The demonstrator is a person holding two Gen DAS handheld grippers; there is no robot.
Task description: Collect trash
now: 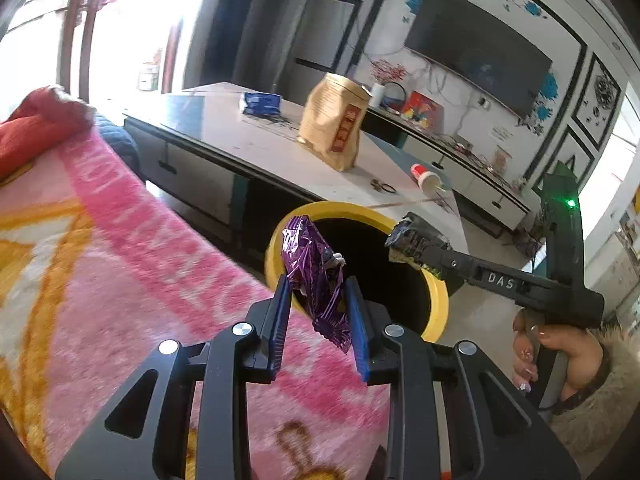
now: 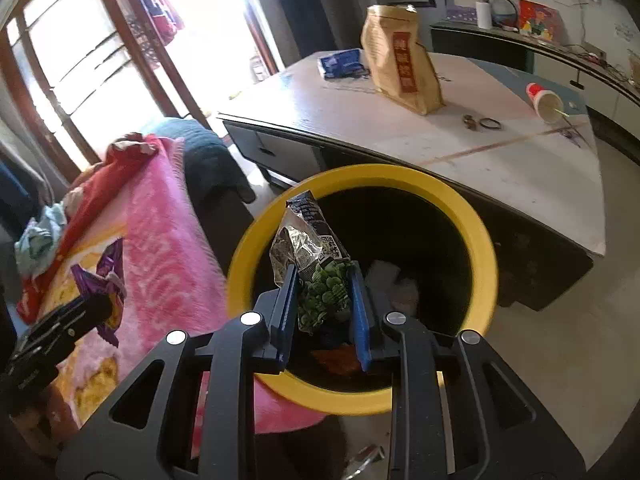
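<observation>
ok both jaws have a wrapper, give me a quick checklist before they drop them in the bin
1. Left gripper shut on purple wrapper: ok.
2. Right gripper shut on green pea packet: ok.
3. Right packet over the opening of the yellow-rimmed bin: ok.
4. Purple wrapper fully over the opening: not ok, its lower end hangs over the near rim and the pink blanket.
5. Room left in the bin: ok, some trash at the bottom only.
6. Grippers clear of each other: ok, they stand apart.
</observation>
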